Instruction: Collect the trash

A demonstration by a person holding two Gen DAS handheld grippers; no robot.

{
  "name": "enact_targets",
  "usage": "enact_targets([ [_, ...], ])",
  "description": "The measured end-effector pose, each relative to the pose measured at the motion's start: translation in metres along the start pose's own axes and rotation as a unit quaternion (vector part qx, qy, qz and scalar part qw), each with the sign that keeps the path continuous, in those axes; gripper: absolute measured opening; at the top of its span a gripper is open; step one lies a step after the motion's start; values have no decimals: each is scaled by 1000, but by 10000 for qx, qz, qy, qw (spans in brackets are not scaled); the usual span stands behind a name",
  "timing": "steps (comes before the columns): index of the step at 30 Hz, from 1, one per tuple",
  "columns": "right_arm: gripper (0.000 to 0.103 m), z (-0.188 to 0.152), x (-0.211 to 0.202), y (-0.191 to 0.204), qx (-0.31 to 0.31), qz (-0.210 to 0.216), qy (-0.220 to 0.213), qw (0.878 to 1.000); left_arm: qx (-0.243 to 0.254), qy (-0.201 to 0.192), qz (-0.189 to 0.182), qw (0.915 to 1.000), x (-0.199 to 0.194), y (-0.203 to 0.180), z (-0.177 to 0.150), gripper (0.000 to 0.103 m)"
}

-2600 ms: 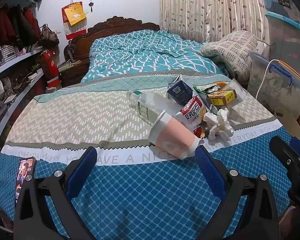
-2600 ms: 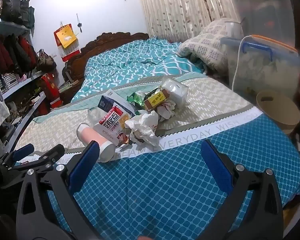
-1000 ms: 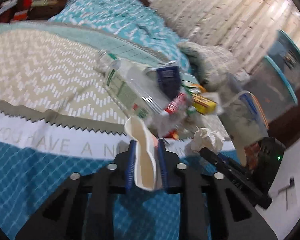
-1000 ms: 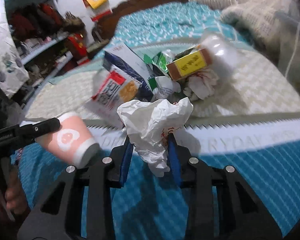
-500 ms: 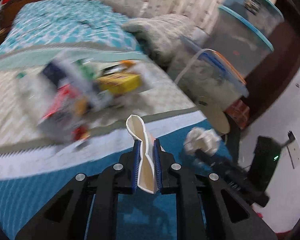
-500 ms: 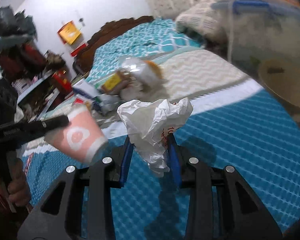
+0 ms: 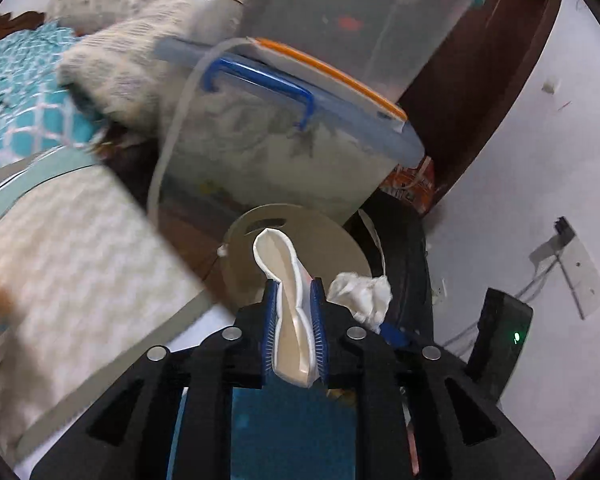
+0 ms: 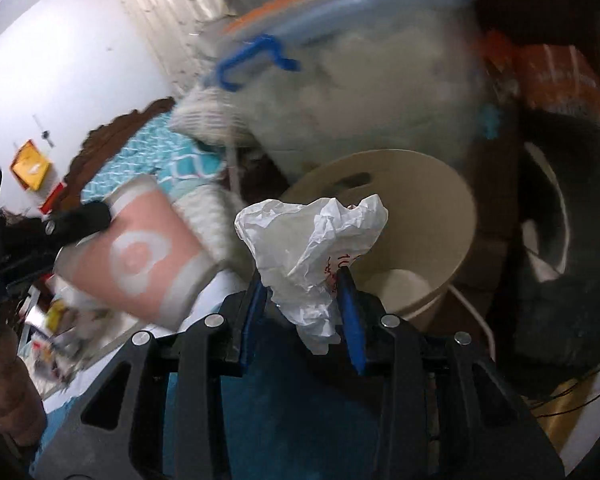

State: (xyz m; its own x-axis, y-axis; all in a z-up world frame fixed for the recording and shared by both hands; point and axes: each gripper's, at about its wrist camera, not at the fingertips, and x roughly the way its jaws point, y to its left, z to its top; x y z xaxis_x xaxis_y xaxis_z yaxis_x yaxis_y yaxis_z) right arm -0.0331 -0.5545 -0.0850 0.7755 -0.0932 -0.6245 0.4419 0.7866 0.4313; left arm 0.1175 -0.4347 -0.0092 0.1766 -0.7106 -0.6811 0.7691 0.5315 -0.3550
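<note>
- Beside the bed [image 7: 60,248], clear storage tubs [image 7: 284,140] are standing stacked against a white wall [image 7: 540,168], and a tan bin [image 8: 440,216] is sitting on the floor in front of them.
- I am holding the left claw [image 7: 294,320] out past the bed's edge; its blue pads are pressing a cup [image 7: 290,308] flat between them, and its jaws are easing apart at this moment with the cup between them.
- The cup's squashed rim is poking out ahead of the left claw's tips, and the bin's open mouth is lying just beyond and below it.
- In the right wrist view the cup is showing its pink side with a white ring, off to the left of my right claw [image 8: 300,280].
- I am keeping a crumpled white wrapper [image 8: 312,248] between the right claw's blue pads; those jaws are also opening, with the wrapper between them.
- The wrapper is sticking up above the right claw's tips, with the bin directly behind it.
- From the left wrist view, the wrapper is sitting just right of the left claw's tips.
- A dark bag [image 8: 560,248] is slumping to the right of the bin.
- More trash [image 8: 56,320] is lying blurred on the bed, low to the left of the right claw.
</note>
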Motion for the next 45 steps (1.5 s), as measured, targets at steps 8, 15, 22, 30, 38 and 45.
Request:
enact_targets([
  [8, 83, 16, 22, -25, 256, -194, 39, 9995, -192, 53, 371, 9991, 52, 0, 15, 52],
  [15, 83, 13, -15, -8, 193, -429, -732, 9962, -38, -274, 535, 9982, 2, 13, -5, 60],
  [22, 80, 13, -38, 23, 118, -353, -990, 9944, -14, -558, 312, 9980, -73, 24, -36, 60],
  [30, 63, -10, -21, 121, -678, 855, -237, 9937, -320, -868, 811, 9924, -198, 102, -127, 64],
  [38, 70, -51, 46, 250, -2024, 1252, 690, 9688, -2036, -1343, 2161, 9454, -322, 234, -206, 64],
  [45, 81, -73, 100, 328, -3532, 416, 444, 9336, -2985, -1249, 1895, 9270, -343, 275, -249, 76],
])
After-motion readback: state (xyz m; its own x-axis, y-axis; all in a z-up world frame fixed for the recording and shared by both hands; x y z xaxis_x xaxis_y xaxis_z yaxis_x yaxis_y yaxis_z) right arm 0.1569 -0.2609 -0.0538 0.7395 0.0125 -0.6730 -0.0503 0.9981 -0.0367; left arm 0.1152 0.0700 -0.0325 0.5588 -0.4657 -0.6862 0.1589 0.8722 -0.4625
